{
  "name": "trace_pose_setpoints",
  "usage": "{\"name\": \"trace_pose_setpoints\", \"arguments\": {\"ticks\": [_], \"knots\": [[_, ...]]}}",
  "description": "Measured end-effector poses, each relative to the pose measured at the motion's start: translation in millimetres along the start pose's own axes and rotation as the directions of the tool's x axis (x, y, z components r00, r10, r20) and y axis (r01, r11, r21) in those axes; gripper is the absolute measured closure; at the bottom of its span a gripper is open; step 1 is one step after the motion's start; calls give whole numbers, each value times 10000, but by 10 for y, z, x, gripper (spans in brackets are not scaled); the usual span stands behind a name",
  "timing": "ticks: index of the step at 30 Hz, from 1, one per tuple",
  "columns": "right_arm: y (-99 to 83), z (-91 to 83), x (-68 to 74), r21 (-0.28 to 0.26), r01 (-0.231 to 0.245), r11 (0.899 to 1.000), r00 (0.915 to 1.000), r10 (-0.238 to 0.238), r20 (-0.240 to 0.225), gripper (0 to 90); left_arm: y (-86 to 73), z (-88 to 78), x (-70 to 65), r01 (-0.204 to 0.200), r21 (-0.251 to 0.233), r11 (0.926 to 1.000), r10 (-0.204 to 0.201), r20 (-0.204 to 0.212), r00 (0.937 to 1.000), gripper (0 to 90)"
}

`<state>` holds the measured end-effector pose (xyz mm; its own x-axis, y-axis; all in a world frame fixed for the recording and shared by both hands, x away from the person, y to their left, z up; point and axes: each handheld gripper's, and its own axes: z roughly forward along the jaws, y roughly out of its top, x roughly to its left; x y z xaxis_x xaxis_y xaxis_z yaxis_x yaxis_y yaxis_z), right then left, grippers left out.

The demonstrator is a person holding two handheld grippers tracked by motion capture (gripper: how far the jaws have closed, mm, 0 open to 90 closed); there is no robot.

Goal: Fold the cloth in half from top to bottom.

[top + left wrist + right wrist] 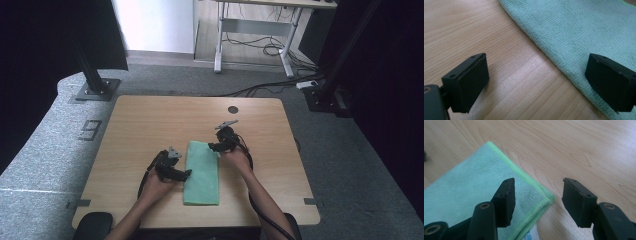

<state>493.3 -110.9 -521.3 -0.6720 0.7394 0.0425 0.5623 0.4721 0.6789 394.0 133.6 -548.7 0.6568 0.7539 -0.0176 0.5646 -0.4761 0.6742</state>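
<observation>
A folded green cloth (202, 172) lies lengthwise on the wooden table (145, 120), near its front edge. My left gripper (187, 174) rests at the cloth's left edge, about halfway along. In the left gripper view its jaws (536, 82) stand wide open, one over bare wood and one over the cloth (579, 27). My right gripper (213, 147) is at the cloth's far right corner. In the right gripper view its jaws (537, 200) are apart and hover over that corner of the cloth (469, 185), whose bright green hem runs between them. Nothing is pinched.
A small dark round grommet (233, 109) sits in the table near its far edge. A white tag (532, 233) peeks out beneath the cloth's corner. Beyond the table are a black post base (95, 90), a desk frame (250, 45) and floor cables (270, 87).
</observation>
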Motion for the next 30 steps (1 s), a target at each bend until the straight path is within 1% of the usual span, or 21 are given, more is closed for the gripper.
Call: {"name": "trace_pose_setpoints", "arguments": {"ticks": [7,9,10,13,14,16,17,19,20,21,24,27,30], "knots": [[-53,127,-46,304,-44,9995,9999,40,123,456,-1,2,-3,49,-37,10000,-49,3,10000,50],[-74,144,-59,272,-63,9996,10000,64,-33,479,-1,1,-1,17,-9,10000,-17,-1,10000,50],[-78,145,-57,239,-65,9997,10000,66,-33,485,-1,2,-2,31,-21,10000,-31,-1,10000,50],[-84,142,-43,213,162,9996,9999,-161,-62,529,0,1,-2,26,-10,10000,-26,-2,10000,50],[-89,140,-35,182,143,9997,9999,-142,-63,546,0,1,-2,23,-9,10000,-23,-1,10000,50],[-96,133,-26,153,78,9999,9999,-76,-101,599,-1,1,-2,24,-9,10000,-24,-2,10000,51],[-96,128,-17,172,17,9998,9998,-14,-174,666,-1,1,-2,25,-8,10000,-25,-1,10000,50],[-90,121,3,280,-78,9996,9993,88,-357,768,-1,1,-2,23,-7,10000,-23,-3,10000,50],[-86,122,11,325,-96,9994,9988,111,-476,799,-1,1,-2,24,-8,10000,-24,-3,10000,51],[-80,122,21,379,-119,9992,9988,136,-467,805,-1,2,-2,26,-19,10000,-26,-4,10000,50],[-64,121,47,478,54,9988,9993,-36,-374,824,-1,1,-1,17,-15,10000,-17,-5,10000,50],[-55,108,81,563,333,9979,9993,-323,-184,826,-1,2,-2,26,-24,10000,-26,-6,10000,50],[-35,67,101,446,613,9971,9981,-609,-109,828,0,1,-3,33,-17,10000,-33,-15,10000,51]]}}
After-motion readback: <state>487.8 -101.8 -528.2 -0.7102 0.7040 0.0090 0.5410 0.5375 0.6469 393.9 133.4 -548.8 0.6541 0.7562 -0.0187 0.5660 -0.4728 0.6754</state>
